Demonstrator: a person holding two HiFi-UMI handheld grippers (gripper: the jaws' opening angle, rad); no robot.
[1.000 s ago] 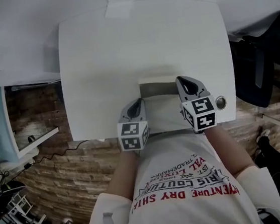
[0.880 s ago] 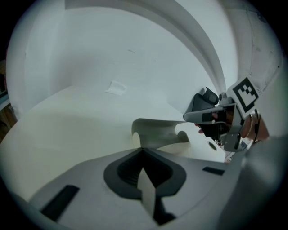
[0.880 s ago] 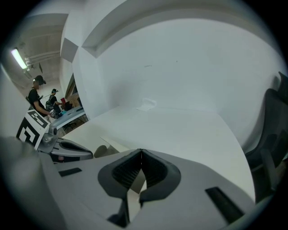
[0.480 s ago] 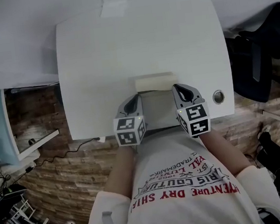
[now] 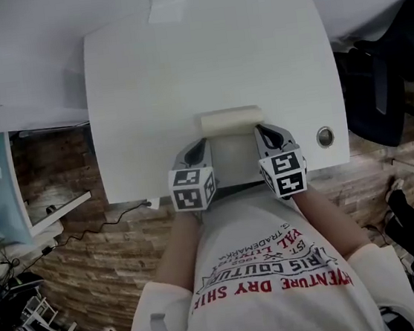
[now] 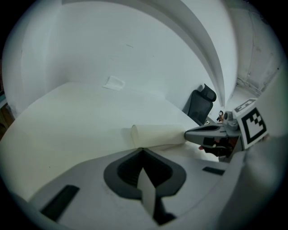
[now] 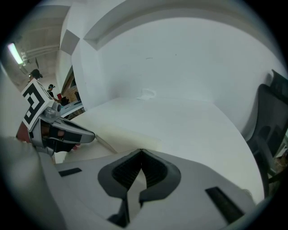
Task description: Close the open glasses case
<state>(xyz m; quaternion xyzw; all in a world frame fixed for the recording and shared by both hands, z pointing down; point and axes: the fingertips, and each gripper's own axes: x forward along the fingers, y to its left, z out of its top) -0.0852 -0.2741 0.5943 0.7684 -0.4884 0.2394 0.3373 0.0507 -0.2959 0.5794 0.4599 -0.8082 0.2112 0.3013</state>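
— While we look down from the head view, where does the glasses case (image 5: pixel 231 120) lie?
— On the white table (image 5: pixel 201 57), close to its near edge, right in front of the person. It is cream, with a rounded roll along its far side and a flat part nearer the body.
— And the grippers?
— One at each end. The left gripper (image 6: pixel 143 150) has its jaws pressed together, tips meeting, with nothing pinched; its tip sits just at the case's left end.
— The right gripper (image 7: pixel 141 151)?
— Jaws likewise together and empty. From the left gripper view its tip seems to meet the case's right end, though I cannot confirm contact.
— Anything else?
— A round grommet (image 5: pixel 325 137) in the table, right of the case, and a black chair (image 5: pixel 389 63) beyond the table's right edge.
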